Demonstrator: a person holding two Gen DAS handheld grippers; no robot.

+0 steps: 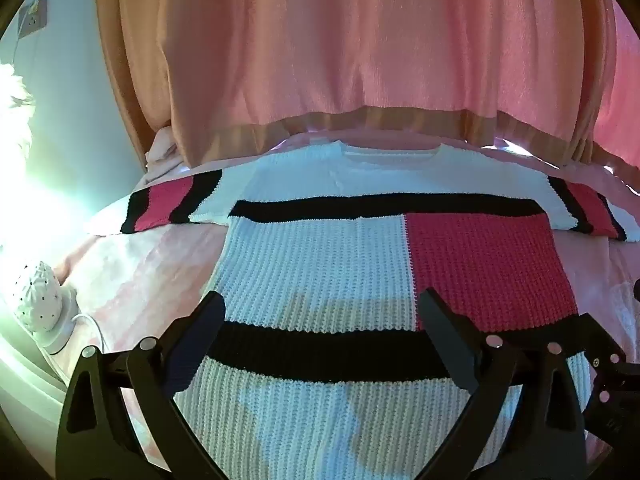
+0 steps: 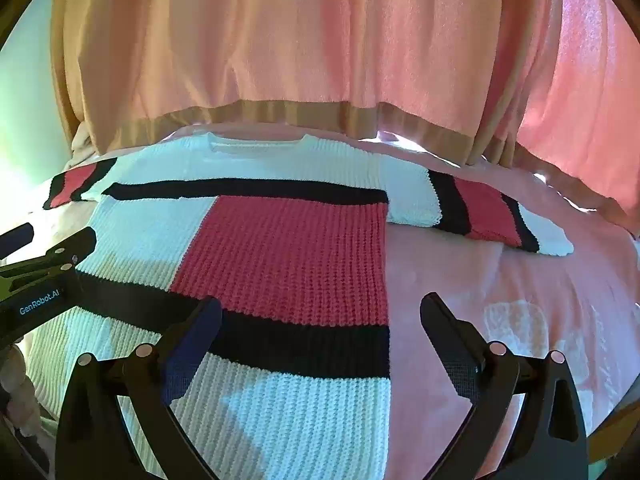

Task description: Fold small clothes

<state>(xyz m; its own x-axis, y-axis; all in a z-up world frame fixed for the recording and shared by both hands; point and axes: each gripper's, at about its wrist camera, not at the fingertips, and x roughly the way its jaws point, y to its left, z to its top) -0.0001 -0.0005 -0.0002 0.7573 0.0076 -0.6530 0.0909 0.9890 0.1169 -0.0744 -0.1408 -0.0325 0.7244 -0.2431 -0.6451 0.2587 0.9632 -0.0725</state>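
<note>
A knitted sweater (image 1: 320,264) in white, black and red blocks lies flat on a pink bed cover (image 1: 152,264), neck at the far side, both sleeves spread out sideways. It also shows in the right wrist view (image 2: 280,256). My left gripper (image 1: 322,312) is open and empty, hovering over the sweater's lower black band. My right gripper (image 2: 320,312) is open and empty over the sweater's lower right edge. The left gripper (image 2: 44,256) shows at the left of the right wrist view. The right sleeve (image 2: 480,212) lies on the cover.
Pink and tan curtains (image 1: 360,60) hang behind the bed's far edge. A white dotted lamp-like object with a cable (image 1: 38,300) sits at the left bed edge. A wall socket (image 1: 34,16) is on the left wall. Bare bed cover (image 2: 520,280) lies right of the sweater.
</note>
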